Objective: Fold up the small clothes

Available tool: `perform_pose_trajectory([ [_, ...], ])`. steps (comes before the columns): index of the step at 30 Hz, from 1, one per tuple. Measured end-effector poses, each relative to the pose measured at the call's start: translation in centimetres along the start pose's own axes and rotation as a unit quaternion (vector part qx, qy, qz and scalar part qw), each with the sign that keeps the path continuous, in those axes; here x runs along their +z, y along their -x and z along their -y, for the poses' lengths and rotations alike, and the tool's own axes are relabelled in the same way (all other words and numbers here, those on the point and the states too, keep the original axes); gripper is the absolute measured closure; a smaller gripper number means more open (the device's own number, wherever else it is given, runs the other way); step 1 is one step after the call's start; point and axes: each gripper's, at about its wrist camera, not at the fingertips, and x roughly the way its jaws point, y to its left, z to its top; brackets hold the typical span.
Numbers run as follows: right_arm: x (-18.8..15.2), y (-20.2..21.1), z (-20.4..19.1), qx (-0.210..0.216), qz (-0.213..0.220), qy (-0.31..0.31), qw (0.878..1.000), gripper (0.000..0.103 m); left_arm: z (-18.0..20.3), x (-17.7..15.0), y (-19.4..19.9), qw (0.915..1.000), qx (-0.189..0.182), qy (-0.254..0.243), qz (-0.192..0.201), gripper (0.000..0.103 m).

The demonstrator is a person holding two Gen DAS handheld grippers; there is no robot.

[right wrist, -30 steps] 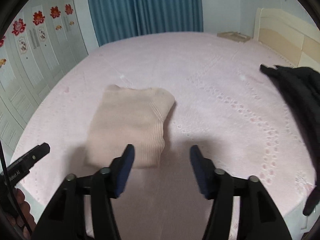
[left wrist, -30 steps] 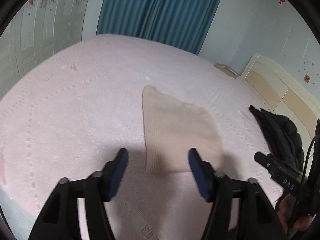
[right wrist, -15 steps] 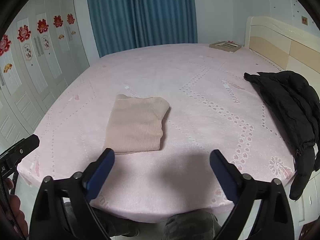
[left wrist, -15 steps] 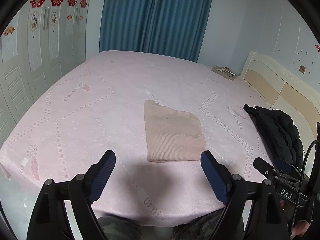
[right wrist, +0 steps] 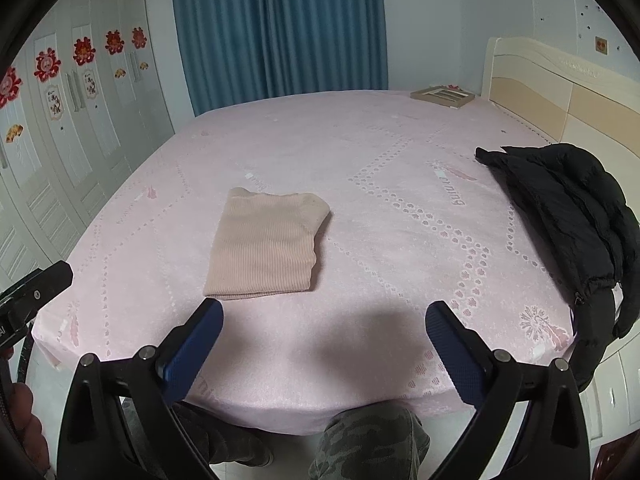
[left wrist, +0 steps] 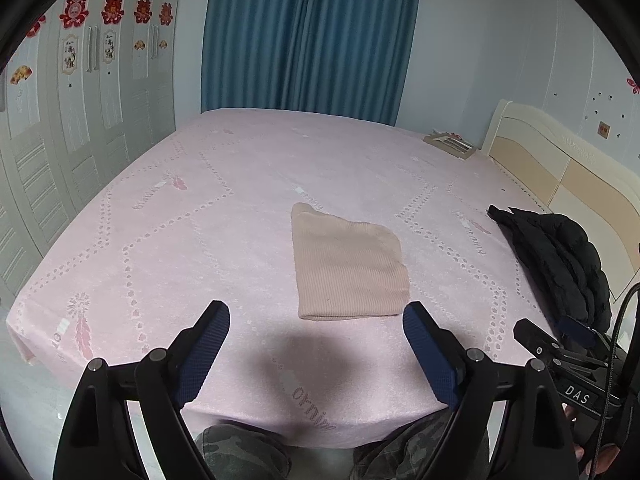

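so the beige sweater (left wrist: 348,268) is lying folded into a neat rectangle on the pink bed (left wrist: 200,208), roughly in the middle but toward the near edge. nothing is touching it. the left gripper (left wrist: 316,320) hangs above the near edge of the bed, jaws spread wide with nothing between them, and they've just been opening. same deal for the right gripper (right wrist: 324,316): jaws about as wide as they go, just been opening, holding nothing, with the sweater up ahead and a bit to its left in that view. both point down at a slant toward the bed. a black jacket (right wrist: 568,216) is heaped on the right side of the bed, well apart from the sweater, near the cream headboard (right wrist: 560,92). camo trousers (right wrist: 368,440) of the person show below the bed edge. blue curtain (left wrist: 308,36) at the back.
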Motion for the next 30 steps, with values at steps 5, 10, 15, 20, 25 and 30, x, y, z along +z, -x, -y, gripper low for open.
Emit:
perform_pose_trajectory([
  [5,0.2,0.2,0.2,0.004,0.0,-0.004,1.0,0.003,0.1,0.0,0.3,1.0,0.002,-0.002,-0.001,0.015],
  [10,0.2,0.5,0.2,0.003,0.001,-0.004,1.0,0.003,-0.1,0.1,0.6,1.0,0.004,0.0,0.001,0.015],
  [15,0.5,1.0,0.4,0.004,0.006,-0.008,1.0,0.003,0.0,0.2,0.8,1.0,0.008,-0.004,0.002,0.015],
  [20,0.6,1.3,0.3,0.001,0.007,-0.006,1.0,0.003,-0.1,0.2,1.0,1.0,0.008,-0.004,0.002,0.015],
  [25,0.6,1.3,0.5,0.003,0.006,-0.009,1.0,0.003,-0.1,0.2,1.1,1.0,0.008,-0.004,0.003,0.015],
  [30,0.6,1.4,0.4,0.003,0.008,-0.007,1.0,0.003,-0.1,0.3,1.2,0.9999,0.009,-0.001,0.005,0.015],
])
